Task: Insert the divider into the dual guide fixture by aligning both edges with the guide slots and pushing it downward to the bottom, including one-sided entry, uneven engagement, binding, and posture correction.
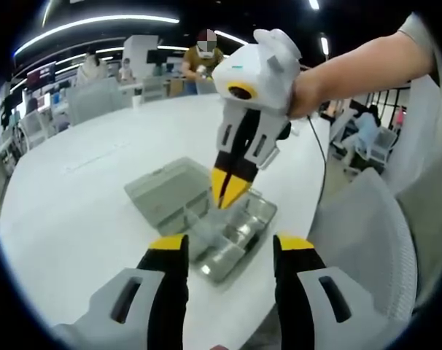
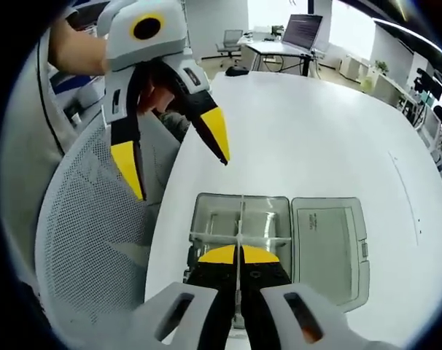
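Observation:
A clear plastic box, the guide fixture (image 2: 206, 219) (image 1: 239, 237), lies near the table's edge with its lid (image 2: 330, 240) (image 1: 170, 189) folded open beside it. My right gripper (image 2: 237, 251) (image 1: 228, 193) points down into the box and is shut on a thin clear divider (image 2: 241, 211), seen edge-on. It stands over a clear cross strip (image 2: 206, 237) inside the box. How deep the divider sits in the slots is hidden. My left gripper (image 1: 230, 248) (image 2: 176, 157) hovers open, short of the box, holding nothing.
The white round table (image 1: 97, 182) (image 2: 316, 124) spreads beyond the box. A white mesh chair (image 2: 82, 240) (image 1: 374, 240) stands close against the table edge by the box. Desks, monitors and seated people are far behind.

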Demonstrator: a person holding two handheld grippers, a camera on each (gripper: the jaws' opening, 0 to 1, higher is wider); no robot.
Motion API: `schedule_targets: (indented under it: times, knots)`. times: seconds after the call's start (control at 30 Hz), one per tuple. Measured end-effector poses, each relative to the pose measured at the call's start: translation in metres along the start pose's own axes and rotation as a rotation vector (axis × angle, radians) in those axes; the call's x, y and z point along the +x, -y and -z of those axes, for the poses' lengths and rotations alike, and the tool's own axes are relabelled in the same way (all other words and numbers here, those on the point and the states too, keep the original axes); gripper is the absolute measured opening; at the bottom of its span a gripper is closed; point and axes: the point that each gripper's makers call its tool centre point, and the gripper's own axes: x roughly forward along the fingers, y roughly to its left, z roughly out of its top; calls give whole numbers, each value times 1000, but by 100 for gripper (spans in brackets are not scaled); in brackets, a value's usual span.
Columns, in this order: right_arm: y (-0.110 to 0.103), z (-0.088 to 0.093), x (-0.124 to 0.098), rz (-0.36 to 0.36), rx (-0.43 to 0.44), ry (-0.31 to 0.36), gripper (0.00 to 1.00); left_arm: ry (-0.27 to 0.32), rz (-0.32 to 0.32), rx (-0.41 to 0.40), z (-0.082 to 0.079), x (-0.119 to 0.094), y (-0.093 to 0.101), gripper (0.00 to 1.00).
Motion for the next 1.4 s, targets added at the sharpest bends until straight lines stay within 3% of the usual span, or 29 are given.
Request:
schedule_targets:
  times: [0.97, 1.4]
  knots:
    - [1, -1, -5, 15, 97, 132, 0, -4, 0, 3, 0, -1, -1, 44]
    - [1, 3, -4, 28, 144, 139, 0, -2, 0, 7, 0, -1, -1, 44]
